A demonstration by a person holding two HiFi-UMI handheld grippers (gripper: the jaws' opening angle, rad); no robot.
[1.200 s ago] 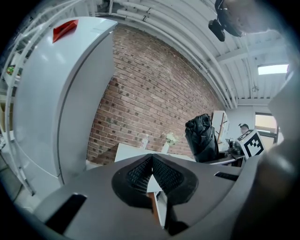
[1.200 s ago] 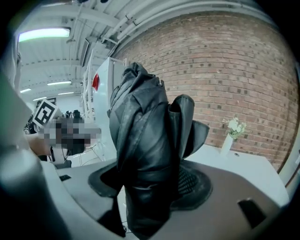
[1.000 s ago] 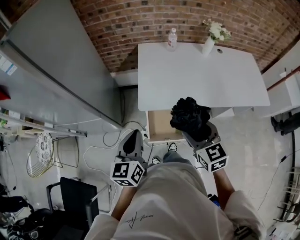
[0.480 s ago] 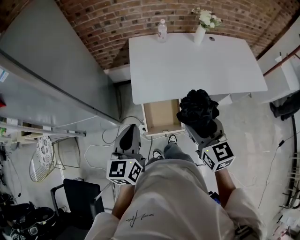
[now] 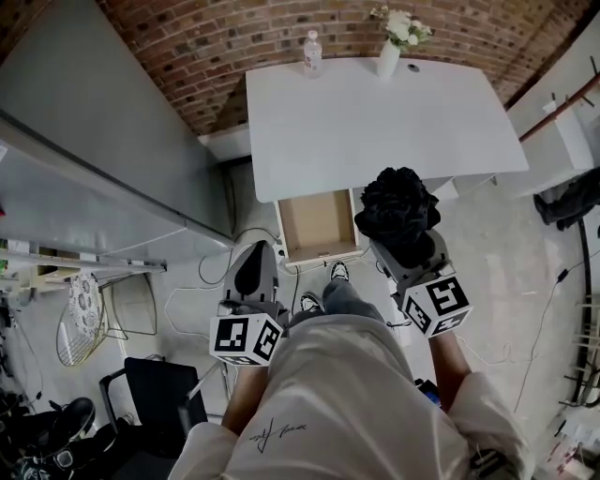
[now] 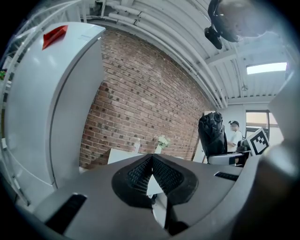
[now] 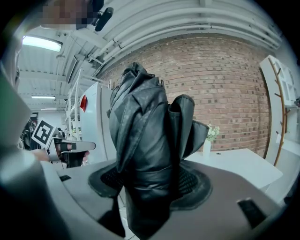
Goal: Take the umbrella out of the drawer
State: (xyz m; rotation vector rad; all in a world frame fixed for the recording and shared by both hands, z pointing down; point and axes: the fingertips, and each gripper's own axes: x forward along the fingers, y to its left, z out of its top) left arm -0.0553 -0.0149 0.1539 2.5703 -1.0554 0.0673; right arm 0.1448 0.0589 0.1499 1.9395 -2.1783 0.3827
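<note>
The right gripper (image 7: 150, 183) clamps a folded black umbrella (image 7: 145, 126), its canopy bunched above the jaws. The left gripper (image 6: 152, 172) is clenched on nothing — the open drawer (image 5: 319, 225) lies just ahead.

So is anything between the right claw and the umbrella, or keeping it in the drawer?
Nothing visible. The right claw is shut on the umbrella, held up outside the open drawer.

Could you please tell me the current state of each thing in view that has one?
drawer: open, inside looks bare.
umbrella: folded, out of the drawer.
right gripper: shut on the umbrella.
left gripper: shut, empty.
bottle: upright on the table.
vase: upright, holding flowers.
</note>
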